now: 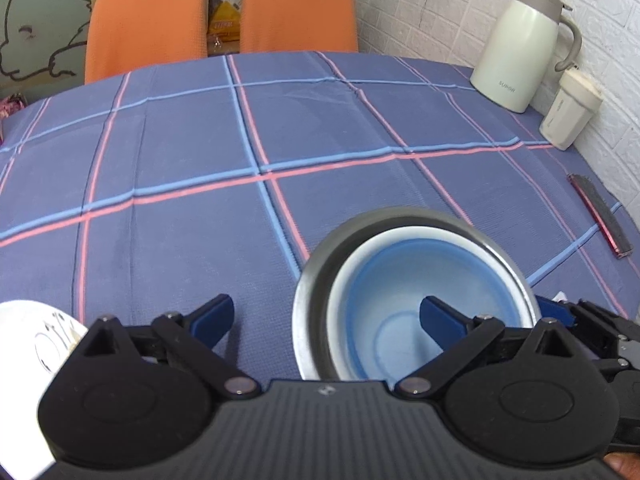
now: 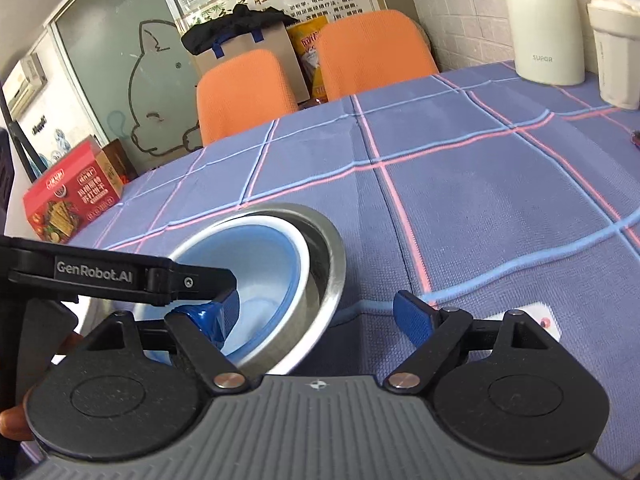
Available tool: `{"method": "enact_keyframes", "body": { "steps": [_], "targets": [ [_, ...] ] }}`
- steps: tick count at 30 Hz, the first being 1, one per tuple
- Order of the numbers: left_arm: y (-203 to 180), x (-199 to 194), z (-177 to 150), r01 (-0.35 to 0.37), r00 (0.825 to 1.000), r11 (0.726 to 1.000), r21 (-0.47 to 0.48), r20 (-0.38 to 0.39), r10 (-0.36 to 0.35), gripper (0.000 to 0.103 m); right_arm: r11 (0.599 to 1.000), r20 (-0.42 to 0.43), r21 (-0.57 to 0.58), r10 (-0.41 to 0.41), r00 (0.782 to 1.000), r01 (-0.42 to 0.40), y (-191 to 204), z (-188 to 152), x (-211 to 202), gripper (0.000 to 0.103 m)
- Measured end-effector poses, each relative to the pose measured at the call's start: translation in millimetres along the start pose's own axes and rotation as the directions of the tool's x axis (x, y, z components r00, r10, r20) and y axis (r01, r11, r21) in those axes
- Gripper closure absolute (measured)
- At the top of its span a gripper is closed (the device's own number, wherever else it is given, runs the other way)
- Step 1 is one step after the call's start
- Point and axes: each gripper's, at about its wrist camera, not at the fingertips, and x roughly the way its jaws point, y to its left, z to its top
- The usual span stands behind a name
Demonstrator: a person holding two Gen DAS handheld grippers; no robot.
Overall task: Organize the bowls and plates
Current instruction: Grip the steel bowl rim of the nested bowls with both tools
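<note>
A: Where are the bowls?

B: Near the front edge of the table [image 1: 280,140], on the blue checked cloth; a blue bowl [image 1: 416,280] sits nested inside a steel bowl [image 1: 316,280], tipped a little toward the left inside it; a white plate [image 1: 24,344] lies at the near left corner, partly hidden behind the tongs.

A: And the left gripper [image 1: 326,316]?

B: Jaws spread wide, holding nothing; its right finger reaches over the rim into the blue bowl, its left finger hangs over bare cloth to the left of the steel bowl; whether the right finger touches the bowl I cannot tell.

A: The right gripper [image 2: 316,316]?

B: Also wide and empty; its left finger [image 2: 208,316] sits at the near rim of the blue bowl, close beside the left gripper's finger; its right finger is over the cloth, clear of the steel bowl.

A: Anything else on the table?

B: A cream jug [image 1: 520,44] and a pale cup [image 1: 570,110] at the far right by the wall; a dark flat bar [image 1: 602,216] on the right edge; two orange chairs [image 1: 148,20] stand beyond the far side; a red box [image 2: 72,204] sits off to the far left.
</note>
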Motion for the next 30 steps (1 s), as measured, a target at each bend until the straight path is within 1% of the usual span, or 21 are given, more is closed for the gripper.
{"method": "enact_keyframes", "body": {
  "steps": [1, 3, 5, 7, 9, 11, 13, 15, 16, 17, 18, 20, 23, 26, 28, 30],
  "targets": [
    [-1, 2, 1, -0.007, 1.000, 1.000, 0.006, -0.003, 0.007, 0.003, 1.000, -0.002, -0.011, -0.010, 1.000, 0.010, 1, 0, 2, 0.032],
    [-1, 7, 2, 0.001, 1.000, 1.000, 0.010, -0.020, -0.001, 0.003, 0.999, -0.005, -0.045, -0.028, 1.000, 0.027, 6, 0, 4, 0.031],
    [-1, 11, 2, -0.003, 1.000, 1.000, 0.017, -0.028, 0.004, 0.003, 0.992, -0.010, -0.116, -0.055, 0.998, 0.053, 12, -2, 7, 0.031],
    [-2, 14, 2, -0.007, 1.000, 1.000, 0.027, -0.024, 0.007, 0.003, 0.976, -0.007, -0.203, -0.087, 0.996, 0.084, 20, -6, 9, 0.029],
    [-2, 15, 2, -0.004, 1.000, 0.999, 0.036, -0.017, 0.004, 0.003, 0.980, -0.007, -0.179, -0.088, 0.996, 0.085, 18, -6, 10, 0.027],
    [-2, 15, 1, -0.005, 1.000, 0.999, 0.045, -0.009, 0.005, 0.003, 0.979, -0.012, -0.182, -0.091, 0.996, 0.088, 18, -4, 11, 0.026],
    [-2, 15, 0, -0.010, 1.000, 0.999, 0.053, 0.003, 0.010, 0.006, 0.979, -0.025, -0.180, -0.103, 0.994, 0.097, 19, -1, 12, 0.026],
    [-4, 15, 0, -0.021, 1.000, 0.998, 0.057, 0.013, 0.021, 0.013, 0.981, -0.031, -0.163, -0.108, 0.994, 0.101, 22, 0, 12, 0.027],
    [-4, 15, 0, -0.015, 1.000, 0.998, 0.056, 0.013, 0.014, 0.015, 0.985, -0.036, -0.159, -0.081, 0.996, 0.074, 24, 0, 13, 0.027],
    [-5, 14, 0, 0.006, 1.000, 0.999, 0.053, 0.009, -0.006, 0.021, 0.988, -0.035, -0.148, -0.047, 0.998, 0.042, 26, -1, 13, 0.028],
    [-6, 12, 0, 0.022, 1.000, 0.998, 0.052, 0.003, -0.022, 0.023, 0.991, -0.038, -0.134, -0.031, 0.999, 0.026, 28, -1, 13, 0.028],
    [-9, 11, -1, 0.050, 0.999, 0.997, 0.056, -0.009, -0.049, 0.024, 0.989, -0.039, -0.142, -0.033, 0.999, 0.027, 35, -4, 12, 0.029],
    [-14, 7, -1, 0.080, 0.997, 0.995, 0.057, -0.027, -0.078, 0.035, 0.990, -0.031, -0.139, -0.033, 0.999, 0.028, 44, -2, 7, 0.027],
    [-11, 4, 3, 0.113, 0.993, 0.993, 0.030, -0.043, -0.112, 0.040, 0.990, -0.023, -0.137, -0.045, 0.999, 0.042, 47, 2, 1, 0.027],
    [-14, 1, 6, 0.111, 0.993, 0.993, 0.044, -0.046, -0.109, 0.040, 0.990, -0.018, -0.133, -0.048, 0.999, 0.045, 48, 3, 0, 0.027],
    [-19, -6, 10, 0.102, 0.995, 0.992, 0.078, -0.031, -0.099, 0.040, 0.991, -0.012, -0.121, -0.051, 0.999, 0.049, 50, 7, -3, 0.027]
  ]
}}
